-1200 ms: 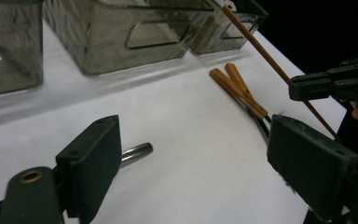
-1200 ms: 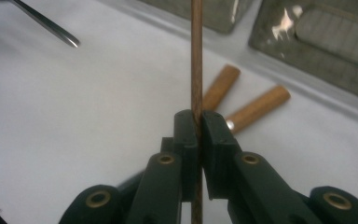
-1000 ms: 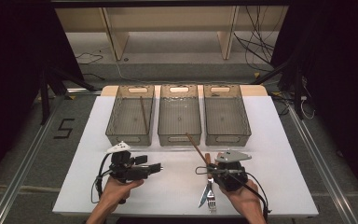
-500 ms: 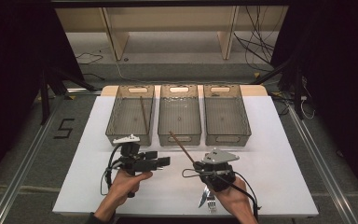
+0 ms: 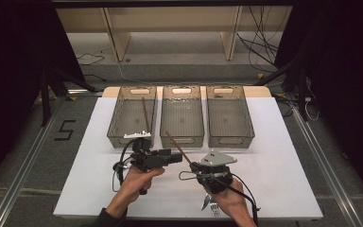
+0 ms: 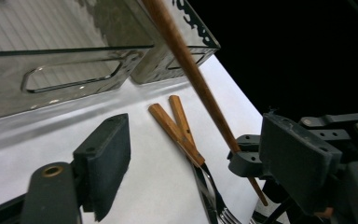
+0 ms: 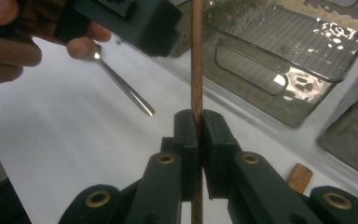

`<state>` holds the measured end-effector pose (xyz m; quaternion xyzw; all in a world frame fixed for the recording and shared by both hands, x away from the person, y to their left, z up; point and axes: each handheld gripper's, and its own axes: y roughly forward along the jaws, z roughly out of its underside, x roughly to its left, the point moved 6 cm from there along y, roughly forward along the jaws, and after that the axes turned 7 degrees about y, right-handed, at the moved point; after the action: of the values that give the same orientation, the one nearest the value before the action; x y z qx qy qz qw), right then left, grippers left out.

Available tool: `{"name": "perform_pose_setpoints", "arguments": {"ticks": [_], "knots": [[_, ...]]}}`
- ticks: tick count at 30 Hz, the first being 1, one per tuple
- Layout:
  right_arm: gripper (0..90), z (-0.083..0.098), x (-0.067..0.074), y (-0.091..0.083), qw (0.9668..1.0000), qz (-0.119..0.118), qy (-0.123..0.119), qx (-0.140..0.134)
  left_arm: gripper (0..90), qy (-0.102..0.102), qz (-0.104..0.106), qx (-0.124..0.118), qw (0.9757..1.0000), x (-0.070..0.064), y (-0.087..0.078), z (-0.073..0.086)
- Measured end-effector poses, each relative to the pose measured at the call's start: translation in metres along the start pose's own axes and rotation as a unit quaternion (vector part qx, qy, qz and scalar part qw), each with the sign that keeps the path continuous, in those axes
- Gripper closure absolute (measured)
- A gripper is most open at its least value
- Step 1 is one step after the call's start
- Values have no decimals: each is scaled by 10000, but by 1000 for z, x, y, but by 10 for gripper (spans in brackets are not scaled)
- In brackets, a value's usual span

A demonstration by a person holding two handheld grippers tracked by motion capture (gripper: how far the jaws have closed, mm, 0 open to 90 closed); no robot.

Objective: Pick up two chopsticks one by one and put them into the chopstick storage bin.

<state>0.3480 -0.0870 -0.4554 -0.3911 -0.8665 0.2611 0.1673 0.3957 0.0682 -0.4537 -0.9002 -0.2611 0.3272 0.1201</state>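
Right gripper (image 7: 196,135) fingers clamped on a wooden chopstick (image 5: 177,146) held up just before the middle bin (image 5: 182,113), left gripper (image 5: 172,157) fingers apart and closing around its shaft; left should pinch squarely mid-shaft before right releases.

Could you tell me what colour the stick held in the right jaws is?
Reddish-brown wood; the stick shows best in the right gripper view.

Person at white-covered table (image 5: 283,142), black two-jaw gripper in each hand. Right gripper (image 5: 194,166) clamps thin brown wooden stick (image 5: 177,147), angled up-left toward three clear plastic bins (image 5: 181,116). Left gripper (image 5: 178,157) level, tips just beside stick, jaws just been closing. Metal forks (image 5: 209,204) lie by right hand (image 5: 230,201).
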Motion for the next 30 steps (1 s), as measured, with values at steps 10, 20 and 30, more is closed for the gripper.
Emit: {"name": "perform_pose_setpoints", "arguments": {"ticks": [10,20,30], "knots": [[855,2,11,4,9999,-107,-90,-41,403,-148,231,-33,9996,-4,6,5],[855,3,15,5,9998,-172,-120,-50,632,-229,508,-9,9984,-7,10,9],[855,3,15,4,9997,-185,-113,-104,764,-291,786,-85,9964,-8,8,8]]}}
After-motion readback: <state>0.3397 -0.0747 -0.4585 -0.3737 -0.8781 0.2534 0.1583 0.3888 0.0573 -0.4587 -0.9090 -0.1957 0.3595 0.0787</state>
